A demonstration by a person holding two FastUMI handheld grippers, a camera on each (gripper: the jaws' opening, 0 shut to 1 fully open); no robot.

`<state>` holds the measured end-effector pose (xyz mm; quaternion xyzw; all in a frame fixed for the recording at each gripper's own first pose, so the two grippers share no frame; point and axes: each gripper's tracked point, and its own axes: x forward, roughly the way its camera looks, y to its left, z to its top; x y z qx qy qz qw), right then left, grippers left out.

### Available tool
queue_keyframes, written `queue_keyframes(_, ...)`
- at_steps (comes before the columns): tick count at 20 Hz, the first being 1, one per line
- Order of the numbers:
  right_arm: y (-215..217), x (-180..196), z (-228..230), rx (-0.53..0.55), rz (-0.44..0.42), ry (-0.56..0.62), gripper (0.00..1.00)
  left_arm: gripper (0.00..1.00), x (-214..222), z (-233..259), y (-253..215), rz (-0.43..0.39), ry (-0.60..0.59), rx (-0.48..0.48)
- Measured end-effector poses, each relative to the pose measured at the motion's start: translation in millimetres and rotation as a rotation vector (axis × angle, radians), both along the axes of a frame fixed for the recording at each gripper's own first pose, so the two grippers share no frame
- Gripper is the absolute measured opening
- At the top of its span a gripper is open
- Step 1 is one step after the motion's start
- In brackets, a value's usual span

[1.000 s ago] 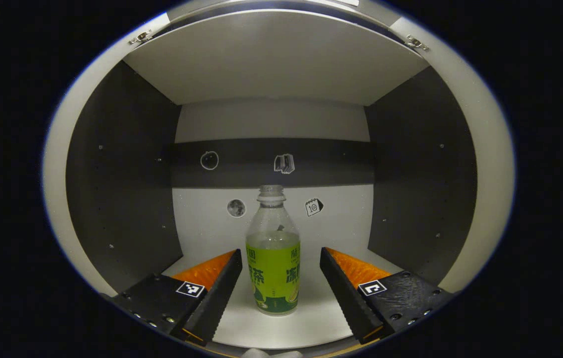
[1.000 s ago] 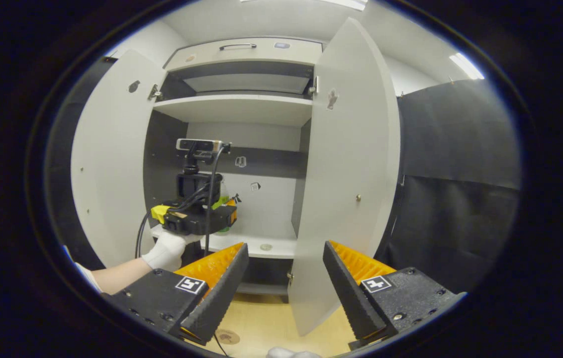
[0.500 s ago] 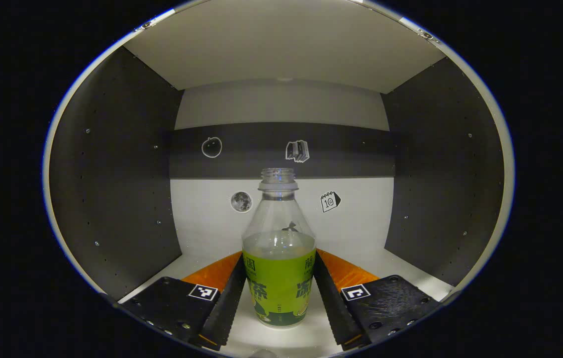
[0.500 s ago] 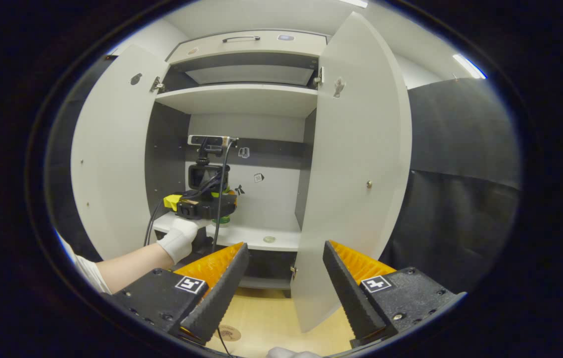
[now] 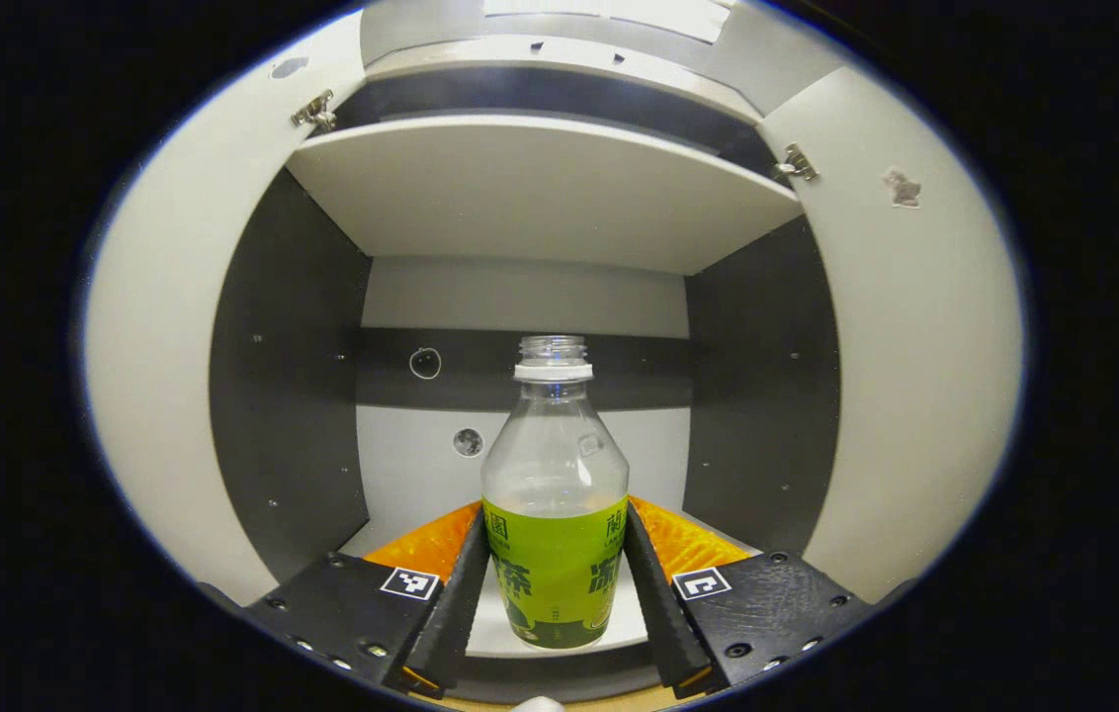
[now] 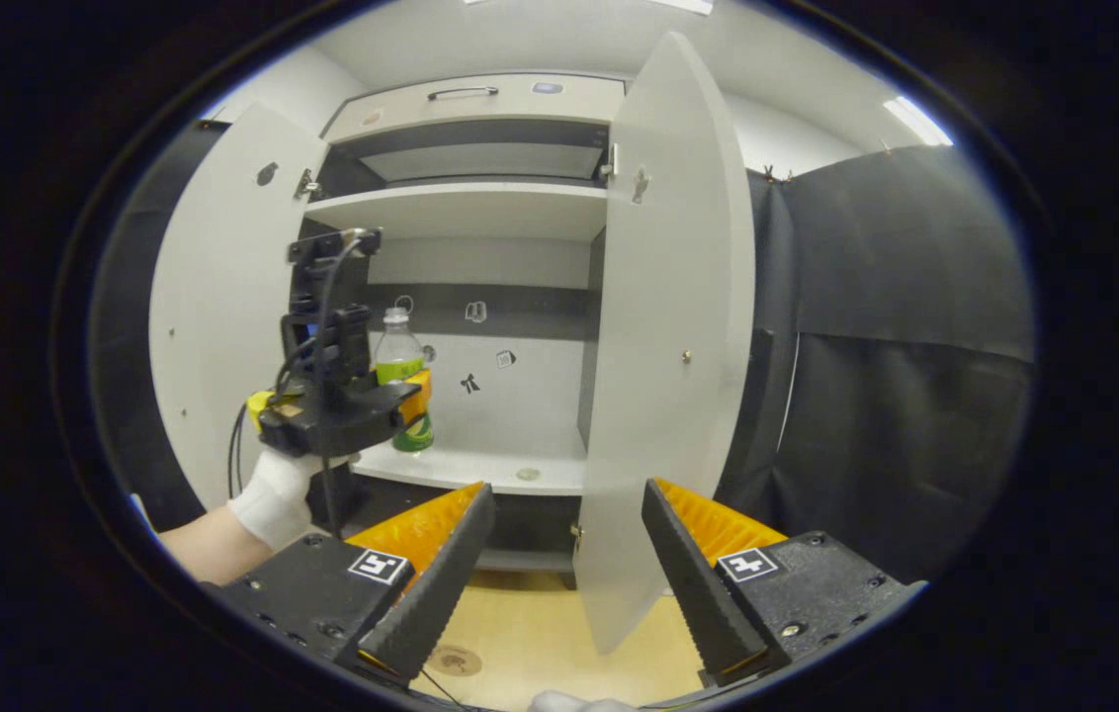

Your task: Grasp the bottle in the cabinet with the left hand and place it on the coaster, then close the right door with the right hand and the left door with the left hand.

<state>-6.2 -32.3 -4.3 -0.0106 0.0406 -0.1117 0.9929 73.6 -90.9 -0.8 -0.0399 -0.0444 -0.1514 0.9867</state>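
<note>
Since half a second ago, the bottle [image 5: 554, 514], clamped by the left tongs [image 5: 554, 603], has been drawn toward the shelf [image 6: 480, 467] edge; right tongs [image 6: 559, 574] gape idle.

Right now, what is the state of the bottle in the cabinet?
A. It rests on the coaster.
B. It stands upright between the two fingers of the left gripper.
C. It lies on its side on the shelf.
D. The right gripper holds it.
B: in the left gripper view the bottle is upright, with both fingers of the left gripper pressed against its label.
</note>
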Motion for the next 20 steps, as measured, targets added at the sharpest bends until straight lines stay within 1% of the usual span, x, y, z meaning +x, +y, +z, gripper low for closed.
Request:
queue_keyframes(1,0.0,-4.5,-0.5,-0.002,0.002,-0.004,0.99,0.67,-18.4,-2.9,-0.4,-0.012,0.001,0.002)
queue_keyframes(3,1.3,-12.7,-1.6,-0.002,0.010,-0.014,0.99,0.74,-54.7,-17.0,-2.0,-0.047,0.012,0.007)
queue_keyframes(4,1.1,-17.7,-2.1,-0.005,0.012,-0.019,0.99,0.71,-76.6,-24.0,-2.9,-0.063,0.018,0.012)
queue_keyframes(5,0.1,-22.3,-3.2,-0.006,0.013,-0.023,0.99,0.74,-94.2,-35.2,-2.2,-0.076,0.031,0.020)
queue_keyframes(6,0.0,-25.4,-5.2,-0.007,0.016,-0.024,0.99,0.71,-112.1,-48.1,-3.2,-0.094,0.040,0.029)
queue_keyframes(7,-0.3,-28.7,-6.8,-0.006,0.017,-0.023,0.99,0.71,-125.6,-61.4,-4.7,-0.114,0.045,0.036)
queue_keyframes(8,-0.8,-32.3,-9.4,-0.004,0.018,-0.021,0.99,0.74,-140.3,-76.4,-5.5,-0.129,0.057,0.043)
queue_keyframes(9,-1.1,-35.2,-11.9,-0.004,0.019,-0.017,0.99,0.75,-150.6,-89.9,-7.2,-0.139,0.056,0.053)
queue_keyframes(10,-2.0,-37.8,-14.5,-0.005,0.018,-0.013,0.99,0.71,-161.2,-103.3,-7.9,-0.150,0.054,0.057)
queue_keyframes(11,-2.7,-39.9,-17.0,-0.006,0.017,-0.008,0.99,0.71,-169.1,-116.0,-9.3,-0.163,0.049,0.055)
queue_keyframes(14,-3.6,-42.0,-27.3,-0.009,0.020,0.017,0.99,0.71,-192.5,-155.7,-22.4,-0.227,0.047,0.014)
queue_keyframes(16,-5.3,-42.6,-34.3,-0.015,0.018,0.039,0.99,0.71,-202.6,-183.0,-30.4,-0.262,0.068,0.003)
queue_keyframes(17,-5.5,-42.8,-37.1,-0.015,0.020,0.048,0.99,0.71,-204.8,-194.8,-32.5,-0.269,0.072,-0.004)
queue_keyframes(20,-5.3,-41.9,-47.7,-0.020,0.024,0.080,0.99,0.71,-212.3,-237.9,-38.0,-0.287,0.138,-0.032)
